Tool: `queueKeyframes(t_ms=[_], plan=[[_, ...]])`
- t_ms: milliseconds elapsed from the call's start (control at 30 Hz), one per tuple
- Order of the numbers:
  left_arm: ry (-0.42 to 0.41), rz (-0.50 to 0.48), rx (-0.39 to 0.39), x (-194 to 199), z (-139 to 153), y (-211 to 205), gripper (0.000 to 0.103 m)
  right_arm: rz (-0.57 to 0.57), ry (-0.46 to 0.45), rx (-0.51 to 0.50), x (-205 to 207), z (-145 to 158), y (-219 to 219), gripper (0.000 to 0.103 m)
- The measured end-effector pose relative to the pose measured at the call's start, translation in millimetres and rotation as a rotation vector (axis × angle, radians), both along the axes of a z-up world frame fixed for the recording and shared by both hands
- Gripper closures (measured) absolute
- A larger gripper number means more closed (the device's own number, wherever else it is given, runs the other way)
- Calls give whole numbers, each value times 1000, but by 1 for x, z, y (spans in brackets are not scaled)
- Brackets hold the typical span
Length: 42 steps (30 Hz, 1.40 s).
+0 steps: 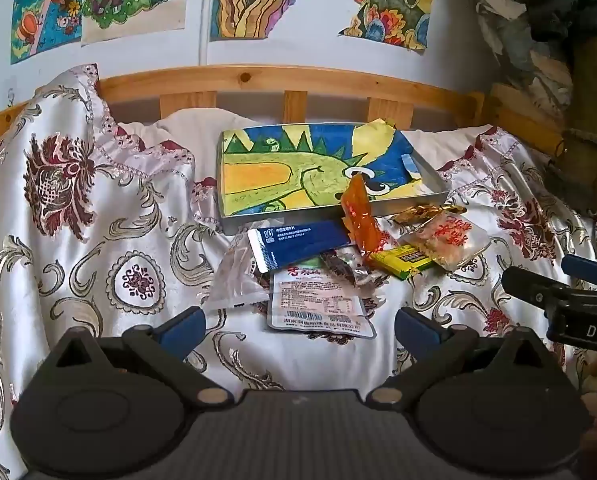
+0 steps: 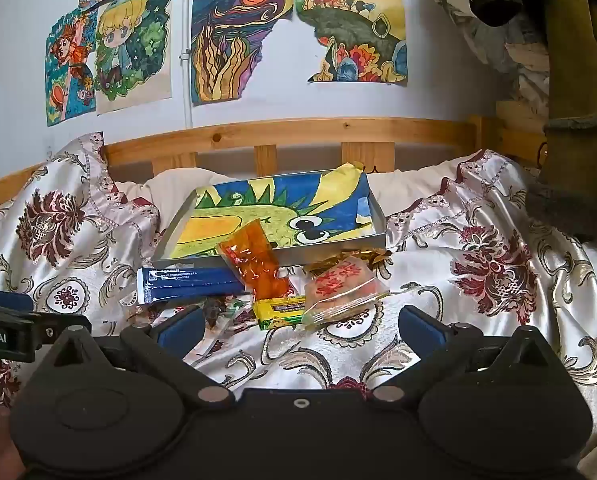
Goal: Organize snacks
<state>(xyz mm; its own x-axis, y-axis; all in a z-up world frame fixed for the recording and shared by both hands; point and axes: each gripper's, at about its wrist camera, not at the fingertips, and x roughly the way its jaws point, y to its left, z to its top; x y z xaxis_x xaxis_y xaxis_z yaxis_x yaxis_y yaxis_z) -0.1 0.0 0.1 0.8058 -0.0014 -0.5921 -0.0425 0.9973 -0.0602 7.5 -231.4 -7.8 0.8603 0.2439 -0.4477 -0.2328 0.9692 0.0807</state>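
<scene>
Satin bedspread (image 1: 110,248), white with maroon and gold scrollwork, covers the bed, and on it sits a shallow grey rectangular tray (image 1: 428,174) lined with a bright dinosaur drawing, close to the wooden headboard (image 1: 258,78). Against the tray's near edge lies the snack pile. An orange translucent pouch (image 1: 358,216) leans over that near rim, its top on the drawing. A long dark-blue packet (image 1: 298,242) lies just left of it, parallel to the rim. Nearer still, a white flat packet with printed text and a barcode (image 1: 318,306) lies face down, with a crumpled clear wrapper (image 1: 236,276) at its left. A yellow-green bar (image 1: 402,262) rests right of the orange pouch, touching a clear bag with red characters (image 1: 446,242), and a gold foil wrapper (image 1: 422,211) sits behind that. Left gripper (image 1: 300,326) hovers over the white packet, jaws spread wide, nothing in them. Right gripper (image 2: 300,326) hangs just short of the yellow-green bar and clear bag, jaws likewise released and empty.
</scene>
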Motion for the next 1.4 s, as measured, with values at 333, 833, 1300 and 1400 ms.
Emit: queueKeyframes(t_ms=[333,833,1300,1400], plan=[[10,-2,-22,4,-4,3,0,-1,-1,2,0,0,0,1],[13,-1,-35,0,-4,2,0,-1,1,2,2,0,0,1],[22,-2,-49,1,-4,3,0,-2,3,2,-1,0,-1,1],[27,2,-50,2,-4,4,0,-2,3,3,0,-1,0,1]])
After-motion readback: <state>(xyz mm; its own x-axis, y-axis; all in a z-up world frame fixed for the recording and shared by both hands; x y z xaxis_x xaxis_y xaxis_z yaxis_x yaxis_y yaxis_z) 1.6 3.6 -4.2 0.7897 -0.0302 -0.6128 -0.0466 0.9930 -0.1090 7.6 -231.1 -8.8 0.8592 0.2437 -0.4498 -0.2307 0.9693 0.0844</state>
